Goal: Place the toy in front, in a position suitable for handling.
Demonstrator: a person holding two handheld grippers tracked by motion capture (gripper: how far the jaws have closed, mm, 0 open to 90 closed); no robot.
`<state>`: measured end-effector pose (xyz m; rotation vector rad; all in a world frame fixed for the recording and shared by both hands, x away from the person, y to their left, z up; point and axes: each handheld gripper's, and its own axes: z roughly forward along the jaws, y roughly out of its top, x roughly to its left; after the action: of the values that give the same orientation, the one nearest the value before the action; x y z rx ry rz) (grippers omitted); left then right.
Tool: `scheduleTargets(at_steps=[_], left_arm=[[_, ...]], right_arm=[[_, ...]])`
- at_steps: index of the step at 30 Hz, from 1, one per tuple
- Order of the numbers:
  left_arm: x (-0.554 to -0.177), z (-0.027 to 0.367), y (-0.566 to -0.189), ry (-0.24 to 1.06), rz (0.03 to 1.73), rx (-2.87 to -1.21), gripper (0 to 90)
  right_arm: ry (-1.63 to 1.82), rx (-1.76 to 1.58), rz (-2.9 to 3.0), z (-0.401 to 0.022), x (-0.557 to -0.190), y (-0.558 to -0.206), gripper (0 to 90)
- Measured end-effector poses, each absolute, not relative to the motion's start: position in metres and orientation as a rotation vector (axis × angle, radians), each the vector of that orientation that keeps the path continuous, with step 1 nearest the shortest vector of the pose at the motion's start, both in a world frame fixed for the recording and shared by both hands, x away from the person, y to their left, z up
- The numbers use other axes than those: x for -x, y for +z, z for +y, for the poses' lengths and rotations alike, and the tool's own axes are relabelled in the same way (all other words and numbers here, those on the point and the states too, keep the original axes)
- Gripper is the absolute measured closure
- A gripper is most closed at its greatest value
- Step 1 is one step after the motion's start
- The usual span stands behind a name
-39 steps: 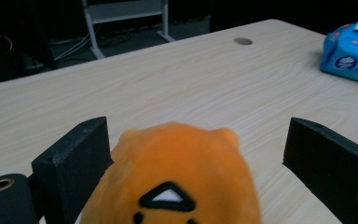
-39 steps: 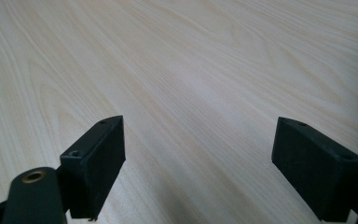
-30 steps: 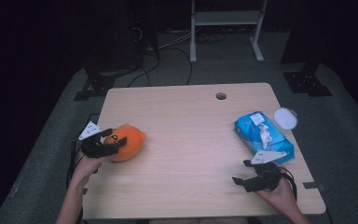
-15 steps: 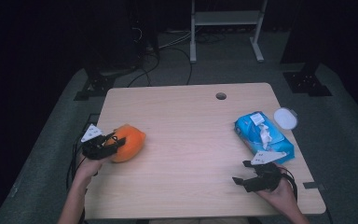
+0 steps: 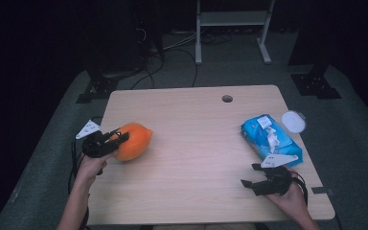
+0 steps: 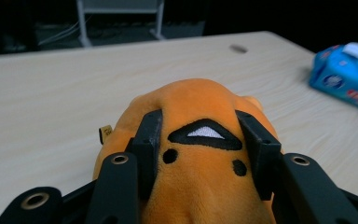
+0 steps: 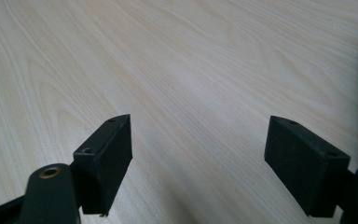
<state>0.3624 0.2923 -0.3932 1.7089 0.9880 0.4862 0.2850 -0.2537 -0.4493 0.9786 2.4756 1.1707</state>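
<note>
An orange plush toy (image 5: 133,141) with black eye dots and a black-and-white triangular mouth (image 6: 205,163) sits at the table's left side. My left gripper (image 5: 117,138) has closed its jaws onto the plush's sides and is shut on it; the black pads (image 6: 150,144) press into the fabric, and the toy is raised a little off the wood. Near the front right edge my right gripper (image 5: 249,176) stands open over bare wood, with nothing between its fingertips (image 7: 105,161).
A blue pack of wet wipes (image 5: 269,139) lies at the right, just behind my right gripper, also seen in the left gripper view (image 6: 347,77). A white round lid (image 5: 293,120) rests beside it. A cable hole (image 5: 227,98) marks the far table edge. The wooden table (image 5: 196,158) has bare room mid-way.
My left gripper's jaws closed onto the orange plush and lifted it slightly. The right gripper stayed where it was.
</note>
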Motion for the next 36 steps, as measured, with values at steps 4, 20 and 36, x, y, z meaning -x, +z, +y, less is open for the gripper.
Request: scheduleTargets(at_steps=[4,20,36], left_arm=[[-0.358,0.27,-0.37,0.493,0.888,-1.708,57.2],[-0.341,0.135,-0.352,0.334,0.515,-1.813,56.8],[-0.32,0.068,-0.423,0.152,0.373,-1.96,55.3]], right_arm=[[1.176,-0.977,2.469,-0.255,-0.285,-0.448,22.0],[1.223,-1.015,2.39,-0.274,-0.282,-0.441,22.5],[1.306,-1.034,2.178,-0.307,-0.283,-0.403,22.9]])
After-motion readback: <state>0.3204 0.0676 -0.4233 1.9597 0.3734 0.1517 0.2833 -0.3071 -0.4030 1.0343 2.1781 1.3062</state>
